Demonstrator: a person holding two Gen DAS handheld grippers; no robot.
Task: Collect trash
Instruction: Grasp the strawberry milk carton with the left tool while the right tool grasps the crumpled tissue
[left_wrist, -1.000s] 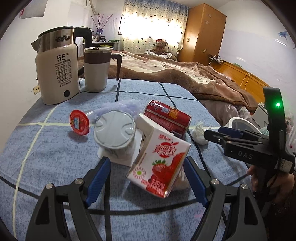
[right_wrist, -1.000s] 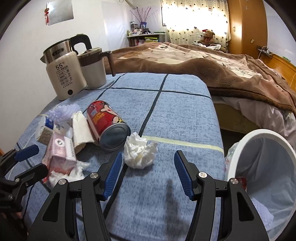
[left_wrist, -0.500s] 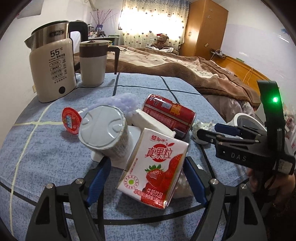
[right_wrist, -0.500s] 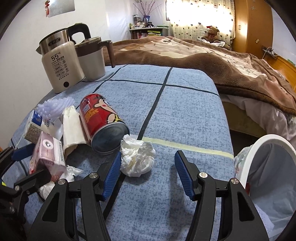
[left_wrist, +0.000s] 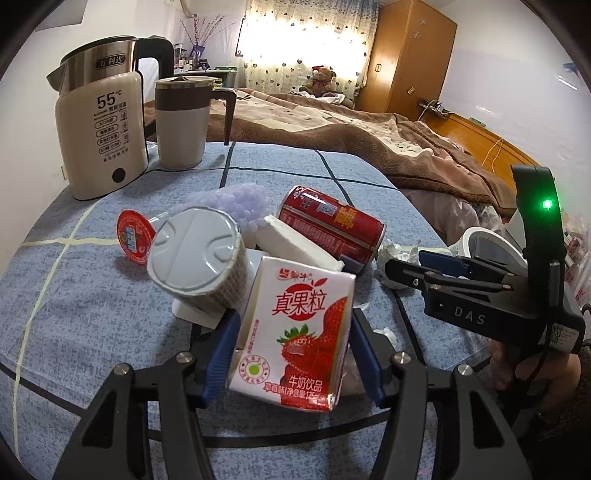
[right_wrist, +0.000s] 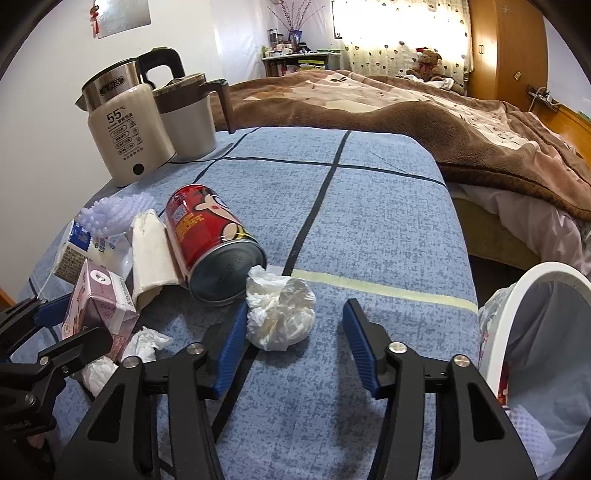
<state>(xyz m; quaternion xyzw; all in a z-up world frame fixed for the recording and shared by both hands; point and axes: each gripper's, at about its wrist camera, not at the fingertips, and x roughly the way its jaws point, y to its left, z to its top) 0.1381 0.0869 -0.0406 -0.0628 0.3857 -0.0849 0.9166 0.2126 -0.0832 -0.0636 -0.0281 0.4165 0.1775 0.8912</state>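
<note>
A strawberry milk carton (left_wrist: 295, 332) stands upright between the blue pads of my left gripper (left_wrist: 293, 339). Its jaws are closing and both pads touch the carton's sides. Behind the carton lie a foil-lidded cup (left_wrist: 195, 254), a white foam block (left_wrist: 295, 245), a red can (left_wrist: 332, 225) and a red lid (left_wrist: 133, 236). In the right wrist view a crumpled tissue ball (right_wrist: 280, 314) sits between the pads of my right gripper (right_wrist: 295, 332), whose jaws are closing. The left pad touches the tissue and the right pad stands apart from it. The red can (right_wrist: 214, 240) lies just behind.
A white bin (right_wrist: 535, 332) with a liner stands off the table's right edge. A kettle (left_wrist: 103, 136) and a lidded mug (left_wrist: 183, 122) stand at the back left. Smaller tissue scraps (right_wrist: 144, 343) lie by the carton. A bed with a brown blanket (right_wrist: 406, 118) is beyond.
Both pairs of jaws have narrowed: the left onto the milk carton, the right around the tissue ball. Both hands edged slightly closer to the pile.
</note>
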